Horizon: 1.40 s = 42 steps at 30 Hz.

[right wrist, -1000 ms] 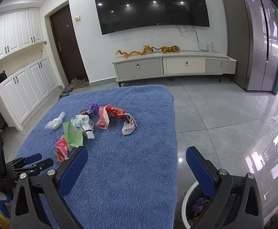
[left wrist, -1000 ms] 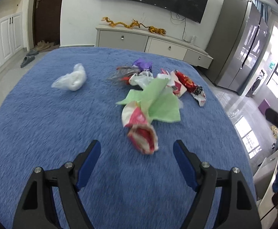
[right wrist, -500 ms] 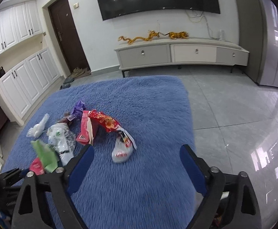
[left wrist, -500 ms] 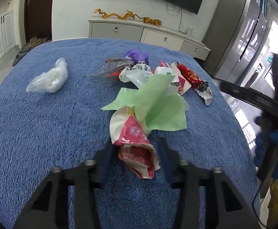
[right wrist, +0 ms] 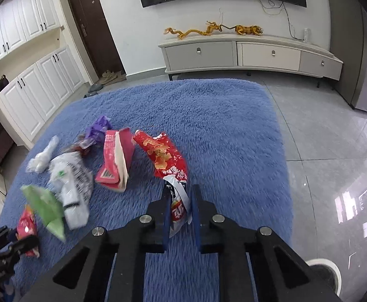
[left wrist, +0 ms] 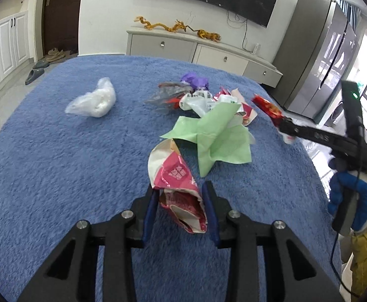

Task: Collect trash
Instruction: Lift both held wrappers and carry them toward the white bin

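Trash lies on a blue rug (left wrist: pixel 57 166). My left gripper (left wrist: pixel 180 201) is shut on a crumpled pink and white wrapper (left wrist: pixel 175 176), next to a green paper (left wrist: pixel 216 136). My right gripper (right wrist: pixel 179 206) is shut on the near end of a red chip bag (right wrist: pixel 164 157). The same wrapper (right wrist: pixel 27 226) and green paper (right wrist: pixel 45 203) show at the left of the right wrist view. A pink carton (right wrist: pixel 115 158), a white printed bag (right wrist: pixel 70 181), a purple wrapper (right wrist: pixel 97 128) and a clear plastic bag (left wrist: pixel 92 100) lie loose.
A white bin (right wrist: pixel 326 271) stands on the tiled floor at the rug's right edge. A grey TV cabinet (right wrist: pixel 248 52) and a fridge (left wrist: pixel 319 70) stand beyond the rug. White cupboards (right wrist: pixel 32 88) and slippers (left wrist: pixel 35 70) are at the left.
Both grippers moved forward and down to the trash and closed. The left took hold of the pink and white wrapper, the right took hold of the red chip bag.
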Tool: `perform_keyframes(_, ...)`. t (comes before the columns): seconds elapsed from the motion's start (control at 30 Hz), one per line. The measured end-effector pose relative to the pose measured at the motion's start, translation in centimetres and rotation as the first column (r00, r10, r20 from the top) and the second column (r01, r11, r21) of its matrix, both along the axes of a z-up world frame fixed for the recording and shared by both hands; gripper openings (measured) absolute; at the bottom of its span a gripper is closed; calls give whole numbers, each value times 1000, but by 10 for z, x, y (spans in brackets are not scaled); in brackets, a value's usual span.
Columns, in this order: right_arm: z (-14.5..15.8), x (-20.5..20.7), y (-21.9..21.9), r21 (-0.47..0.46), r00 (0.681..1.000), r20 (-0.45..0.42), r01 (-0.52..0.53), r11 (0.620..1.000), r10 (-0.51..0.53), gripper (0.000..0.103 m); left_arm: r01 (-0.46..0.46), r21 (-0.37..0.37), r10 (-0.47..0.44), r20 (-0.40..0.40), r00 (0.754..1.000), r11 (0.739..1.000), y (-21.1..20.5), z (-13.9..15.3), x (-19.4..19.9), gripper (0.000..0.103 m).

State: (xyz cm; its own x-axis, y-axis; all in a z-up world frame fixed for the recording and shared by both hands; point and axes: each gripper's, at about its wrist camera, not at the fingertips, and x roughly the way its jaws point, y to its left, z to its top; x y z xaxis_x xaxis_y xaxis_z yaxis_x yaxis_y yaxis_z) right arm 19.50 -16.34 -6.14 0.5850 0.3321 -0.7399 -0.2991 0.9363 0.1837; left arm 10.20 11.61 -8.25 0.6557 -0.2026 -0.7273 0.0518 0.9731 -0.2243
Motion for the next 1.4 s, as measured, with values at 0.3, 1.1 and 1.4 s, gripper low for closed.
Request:
perform_keyframes(0.3, 49, -92, -27, 39, 996, 67, 54, 998, -56, 14, 50, -54, -45, 90, 995, 997, -13, 37, -30, 33)
perform_keyframes(1.1, 92, -204, -93, 73, 956, 143, 247, 966, -255, 14, 155, -72, -141, 175, 974, 985, -46, 67, -63, 33)
perform_keyframes(1.4, 92, -209, -94, 71, 958, 149, 236, 969, -244, 14, 155, -71, -140, 179, 974, 985, -46, 68, -65, 33)
